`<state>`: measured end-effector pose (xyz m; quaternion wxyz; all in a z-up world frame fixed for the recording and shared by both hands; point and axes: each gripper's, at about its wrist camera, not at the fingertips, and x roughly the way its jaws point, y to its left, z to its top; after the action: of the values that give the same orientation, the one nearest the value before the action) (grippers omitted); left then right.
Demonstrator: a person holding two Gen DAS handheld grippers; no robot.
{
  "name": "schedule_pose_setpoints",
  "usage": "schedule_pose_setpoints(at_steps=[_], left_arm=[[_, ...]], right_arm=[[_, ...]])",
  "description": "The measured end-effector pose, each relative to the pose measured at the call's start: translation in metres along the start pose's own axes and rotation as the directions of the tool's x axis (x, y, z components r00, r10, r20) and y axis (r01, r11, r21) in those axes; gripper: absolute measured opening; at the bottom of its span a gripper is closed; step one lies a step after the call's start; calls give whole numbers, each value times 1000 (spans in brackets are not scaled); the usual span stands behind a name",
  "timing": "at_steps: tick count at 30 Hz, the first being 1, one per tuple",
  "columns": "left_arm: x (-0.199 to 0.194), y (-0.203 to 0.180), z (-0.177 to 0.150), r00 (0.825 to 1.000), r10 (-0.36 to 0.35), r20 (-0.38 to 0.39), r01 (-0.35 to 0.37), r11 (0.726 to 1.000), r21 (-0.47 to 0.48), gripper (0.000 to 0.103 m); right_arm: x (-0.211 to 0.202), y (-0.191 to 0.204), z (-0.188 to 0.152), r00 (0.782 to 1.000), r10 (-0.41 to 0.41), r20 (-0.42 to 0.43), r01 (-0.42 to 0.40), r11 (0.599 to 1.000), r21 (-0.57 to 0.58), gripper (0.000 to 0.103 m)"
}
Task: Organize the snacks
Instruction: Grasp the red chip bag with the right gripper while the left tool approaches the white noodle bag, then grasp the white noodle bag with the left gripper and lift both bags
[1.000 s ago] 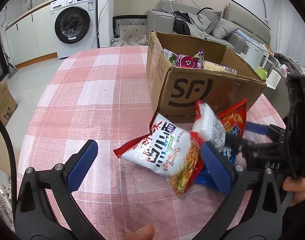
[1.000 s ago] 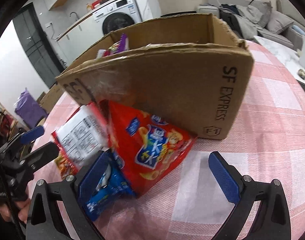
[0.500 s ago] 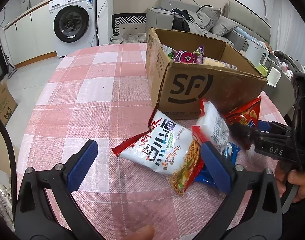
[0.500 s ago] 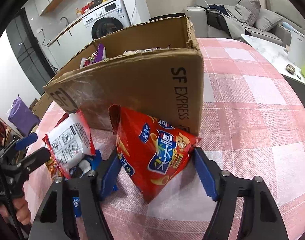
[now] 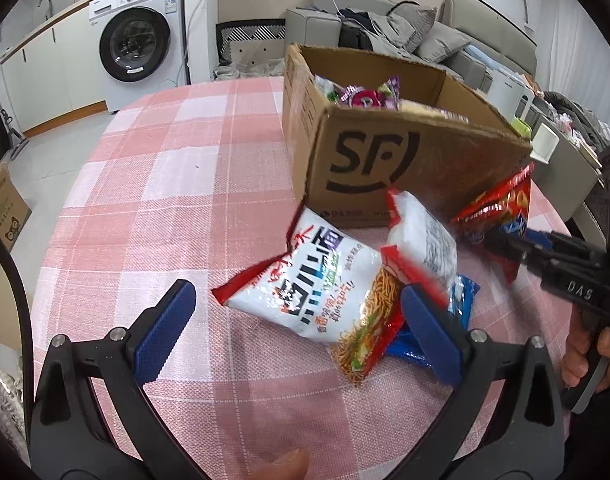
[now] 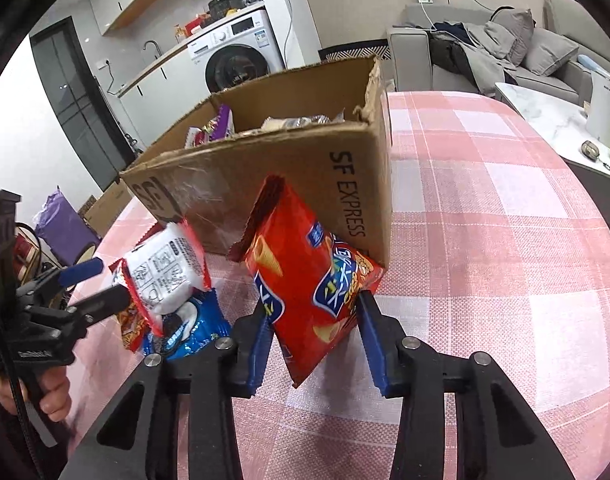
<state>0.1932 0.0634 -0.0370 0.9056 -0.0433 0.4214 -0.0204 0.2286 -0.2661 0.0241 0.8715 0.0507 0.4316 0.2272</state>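
Observation:
My right gripper (image 6: 315, 334) is shut on a red chip bag (image 6: 305, 280) and holds it lifted off the table beside the open SF cardboard box (image 6: 265, 184). The bag also shows in the left wrist view (image 5: 501, 210). My left gripper (image 5: 297, 320) is open and empty, its pads either side of a white-and-red noodle packet (image 5: 325, 284) lying on the pink checked tablecloth (image 5: 165, 200). A second noodle packet (image 5: 423, 240) leans on it, over a blue cookie packet (image 6: 189, 328). The box (image 5: 385, 152) holds several snacks.
The box stands at the table's far right part. A washing machine (image 5: 135, 40) and cabinets stand behind on the left, a grey sofa (image 5: 405, 36) behind the box. A side table with a white kettle (image 6: 605, 108) is at the right.
My right gripper has closed on the red chip bag and lifted it up off the table. My left gripper has stayed open near the noodle packet.

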Motion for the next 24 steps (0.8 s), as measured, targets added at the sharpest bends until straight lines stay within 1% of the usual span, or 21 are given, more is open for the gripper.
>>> schedule_pose_setpoints(at_steps=[9, 14, 16, 18, 20, 22, 24], left_arm=[[16, -5, -3, 1000, -5, -26, 5, 1000, 17, 102], [26, 1, -3, 999, -17, -33, 16, 1000, -14, 102], [30, 4, -2, 999, -38, -39, 36, 999, -36, 102], [33, 6, -2, 997, -65, -43, 63, 997, -37, 96], [34, 5, -1, 991, -125, -46, 124, 992, -36, 77], [34, 4, -2, 990, -138, -41, 137, 990, -29, 69], [34, 3, -2, 992, -125, -31, 125, 992, -16, 65]], right_arm=[[-3, 6, 6, 1000, 22, 8, -22, 1000, -19, 38], [-3, 8, 8, 1000, 25, 10, -25, 999, -25, 37], [-3, 9, 8, 1000, 28, 9, -28, 999, -27, 37], [-3, 9, 8, 1000, 30, 10, -29, 999, -30, 37], [-4, 10, 9, 999, 31, 10, -31, 999, -29, 37], [-4, 10, 9, 999, 32, 11, -31, 999, -30, 37], [-5, 10, 9, 999, 33, 11, -33, 999, -31, 36]])
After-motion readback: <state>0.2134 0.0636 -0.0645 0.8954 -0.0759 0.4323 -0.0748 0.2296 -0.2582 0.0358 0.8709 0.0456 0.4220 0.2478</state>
